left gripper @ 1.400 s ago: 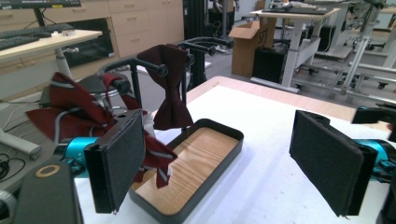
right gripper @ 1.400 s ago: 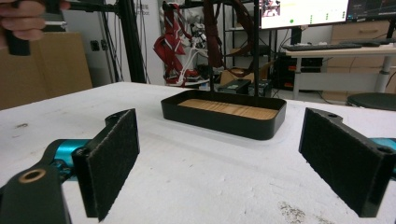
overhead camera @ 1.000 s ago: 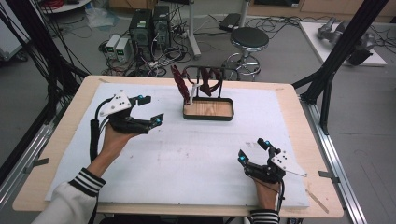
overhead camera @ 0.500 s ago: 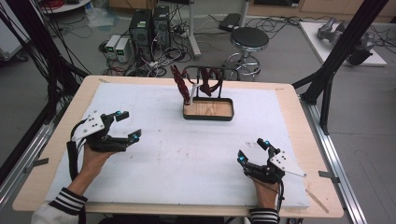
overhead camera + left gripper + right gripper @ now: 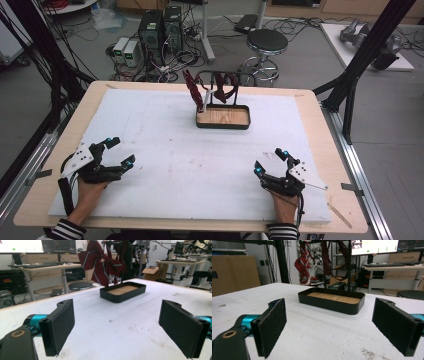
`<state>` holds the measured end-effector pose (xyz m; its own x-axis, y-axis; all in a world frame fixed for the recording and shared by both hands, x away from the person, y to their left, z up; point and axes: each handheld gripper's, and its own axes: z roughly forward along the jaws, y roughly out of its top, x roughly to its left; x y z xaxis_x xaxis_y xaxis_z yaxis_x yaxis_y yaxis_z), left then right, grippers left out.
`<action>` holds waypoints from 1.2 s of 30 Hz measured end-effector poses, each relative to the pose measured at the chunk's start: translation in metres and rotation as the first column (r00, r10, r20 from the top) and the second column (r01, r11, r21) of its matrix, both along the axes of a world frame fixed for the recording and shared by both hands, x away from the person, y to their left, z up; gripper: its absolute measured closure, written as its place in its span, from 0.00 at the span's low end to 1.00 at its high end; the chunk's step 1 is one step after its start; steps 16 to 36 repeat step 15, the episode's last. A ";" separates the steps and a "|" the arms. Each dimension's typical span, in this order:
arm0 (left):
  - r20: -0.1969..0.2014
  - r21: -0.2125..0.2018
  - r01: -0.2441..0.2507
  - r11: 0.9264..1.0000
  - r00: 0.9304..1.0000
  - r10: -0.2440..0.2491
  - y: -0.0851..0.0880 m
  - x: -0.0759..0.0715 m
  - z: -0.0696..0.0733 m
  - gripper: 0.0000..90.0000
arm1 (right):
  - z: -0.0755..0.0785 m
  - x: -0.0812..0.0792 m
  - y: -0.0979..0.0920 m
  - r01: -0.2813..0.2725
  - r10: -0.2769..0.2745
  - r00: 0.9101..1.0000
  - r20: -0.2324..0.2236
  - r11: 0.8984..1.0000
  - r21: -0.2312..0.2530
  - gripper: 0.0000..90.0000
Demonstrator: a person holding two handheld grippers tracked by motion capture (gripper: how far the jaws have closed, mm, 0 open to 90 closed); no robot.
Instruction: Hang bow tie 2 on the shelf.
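A black tray with a wooden floor (image 5: 223, 124) sits at the far middle of the white mat (image 5: 165, 150). A thin black rack (image 5: 220, 75) rises from it, hung with dark red striped ties (image 5: 192, 90). My left gripper (image 5: 121, 152) rests low at the near left of the mat, jaws wide open and empty. My right gripper (image 5: 270, 162) rests at the near right, also open and empty. The tray (image 5: 122, 291) and the ties (image 5: 105, 262) lie ahead in the left gripper view. In the right gripper view the tray (image 5: 331, 300) sits straight ahead between my pads (image 5: 273, 325).
The mat covers most of a wooden table (image 5: 320, 130). Black frame posts (image 5: 360, 55) stand at both sides. Beyond the far edge are a round stool (image 5: 266, 42), computer boxes (image 5: 159, 27) and cables on the floor.
My left gripper has come back from the far left of the mat toward the person and down to the near left. The right gripper has stayed put.
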<state>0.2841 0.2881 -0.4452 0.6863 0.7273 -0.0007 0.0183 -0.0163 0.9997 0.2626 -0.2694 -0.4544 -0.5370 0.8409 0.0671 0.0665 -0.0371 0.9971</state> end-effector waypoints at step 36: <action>0.024 -0.043 -0.050 0.998 0.998 0.051 0.004 -0.004 -0.009 0.15 | 0.000 0.000 0.000 0.000 0.000 1.000 0.010 1.000 -0.008 0.13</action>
